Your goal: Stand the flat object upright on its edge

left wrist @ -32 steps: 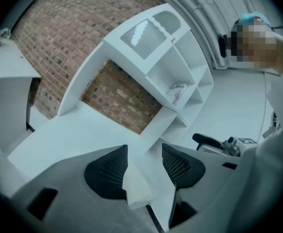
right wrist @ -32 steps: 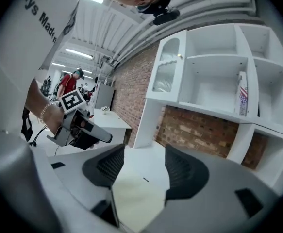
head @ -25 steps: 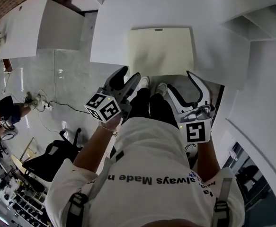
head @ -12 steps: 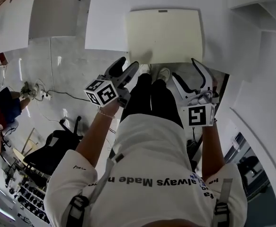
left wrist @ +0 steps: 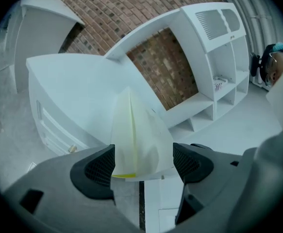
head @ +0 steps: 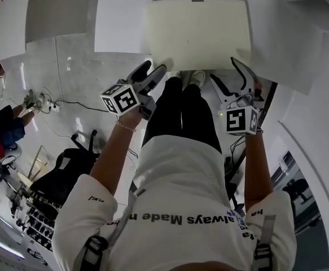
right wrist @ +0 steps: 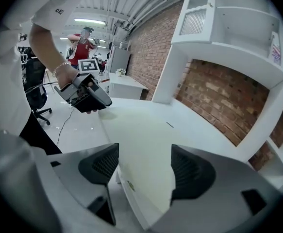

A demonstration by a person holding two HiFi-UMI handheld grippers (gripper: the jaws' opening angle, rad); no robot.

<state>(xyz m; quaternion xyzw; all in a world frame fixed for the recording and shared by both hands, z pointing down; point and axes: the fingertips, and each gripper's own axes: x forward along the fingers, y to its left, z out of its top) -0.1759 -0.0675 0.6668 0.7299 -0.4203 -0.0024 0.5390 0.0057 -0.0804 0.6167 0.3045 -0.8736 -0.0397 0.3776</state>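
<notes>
A flat pale-yellow board (head: 198, 33) lies on the white table (head: 124, 16), its near edge over the table's front edge. My left gripper (head: 153, 70) is at the board's near left corner, my right gripper (head: 227, 75) at its near right corner. Both have just been opening their jaws. In the left gripper view the board's corner (left wrist: 136, 135) shows between the open left gripper (left wrist: 143, 165), and no pad touches it. In the right gripper view the board (right wrist: 141, 144) runs between the open right gripper (right wrist: 139, 166), also untouched. The left gripper (right wrist: 85, 96) shows there too.
White shelving (left wrist: 219, 57) stands against a brick wall (left wrist: 170, 67) behind the table. The person's legs (head: 181, 117) stand against the table's front. A black office chair (head: 68, 174) and floor cables (head: 62, 103) are at the left, with another person (head: 3, 131) beyond.
Both grippers have sunk toward the board's near edge and their jaws stand wider. The board now sits larger and higher in the head view.
</notes>
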